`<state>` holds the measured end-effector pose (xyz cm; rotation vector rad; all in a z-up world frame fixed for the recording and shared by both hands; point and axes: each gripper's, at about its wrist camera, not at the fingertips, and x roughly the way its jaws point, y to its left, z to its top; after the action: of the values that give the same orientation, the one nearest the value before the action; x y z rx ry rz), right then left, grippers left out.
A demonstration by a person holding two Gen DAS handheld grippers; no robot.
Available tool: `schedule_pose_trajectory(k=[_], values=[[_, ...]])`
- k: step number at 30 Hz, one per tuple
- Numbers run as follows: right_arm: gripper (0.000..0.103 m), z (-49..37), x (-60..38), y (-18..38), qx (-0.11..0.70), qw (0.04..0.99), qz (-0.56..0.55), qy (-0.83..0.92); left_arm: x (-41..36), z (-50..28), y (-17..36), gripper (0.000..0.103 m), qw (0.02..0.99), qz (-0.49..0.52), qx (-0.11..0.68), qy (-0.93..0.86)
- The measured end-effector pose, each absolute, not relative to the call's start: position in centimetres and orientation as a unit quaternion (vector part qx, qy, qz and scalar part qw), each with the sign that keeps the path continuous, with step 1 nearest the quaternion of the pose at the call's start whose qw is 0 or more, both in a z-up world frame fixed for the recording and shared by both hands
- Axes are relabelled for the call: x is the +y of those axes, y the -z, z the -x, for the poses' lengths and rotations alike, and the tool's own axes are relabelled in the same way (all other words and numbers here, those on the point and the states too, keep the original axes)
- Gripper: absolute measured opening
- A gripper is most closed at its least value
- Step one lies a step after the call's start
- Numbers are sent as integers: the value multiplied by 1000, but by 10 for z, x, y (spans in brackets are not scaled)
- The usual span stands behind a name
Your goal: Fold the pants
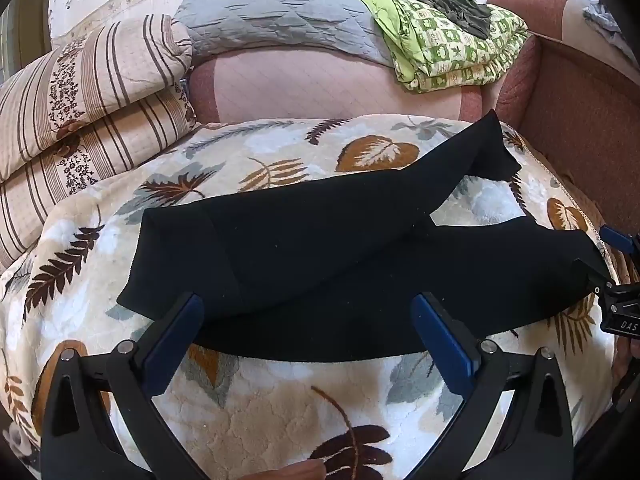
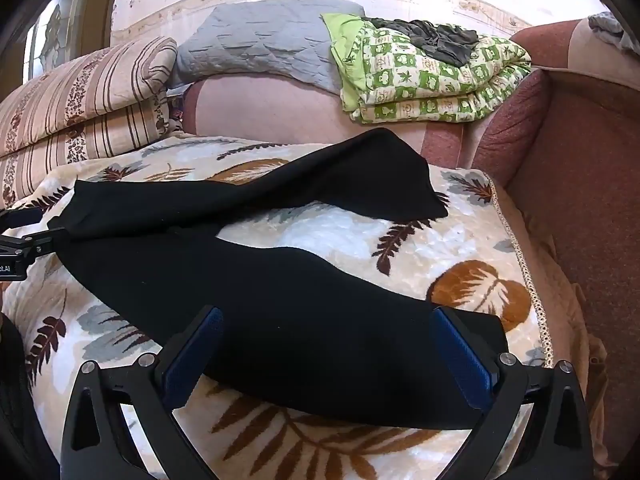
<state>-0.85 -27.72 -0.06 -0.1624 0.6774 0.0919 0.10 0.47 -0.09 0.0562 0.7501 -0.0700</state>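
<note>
The left gripper (image 1: 308, 320) is held wide open, its jaws spread over the near edge of the pants (image 1: 320, 248); nothing is clamped. The right gripper (image 2: 328, 336) is likewise spread open over one leg end. The pants are laid on the leaf blanket (image 1: 280, 408), long axis running left to right, the legs splayed apart. Waist end is judged nearer the left gripper, leg ends nearer the right.
</note>
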Motion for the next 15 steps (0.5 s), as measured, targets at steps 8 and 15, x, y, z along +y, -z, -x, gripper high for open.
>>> schedule_pose_trajectory(k=[8,15], values=[[103,8,-278,-1,330,940,83,-24,3,-2,2,103,928,-26,370,35],[103,24,-279,-32,304,947,103,4,3,-9,3,103,924,-21,380,30]])
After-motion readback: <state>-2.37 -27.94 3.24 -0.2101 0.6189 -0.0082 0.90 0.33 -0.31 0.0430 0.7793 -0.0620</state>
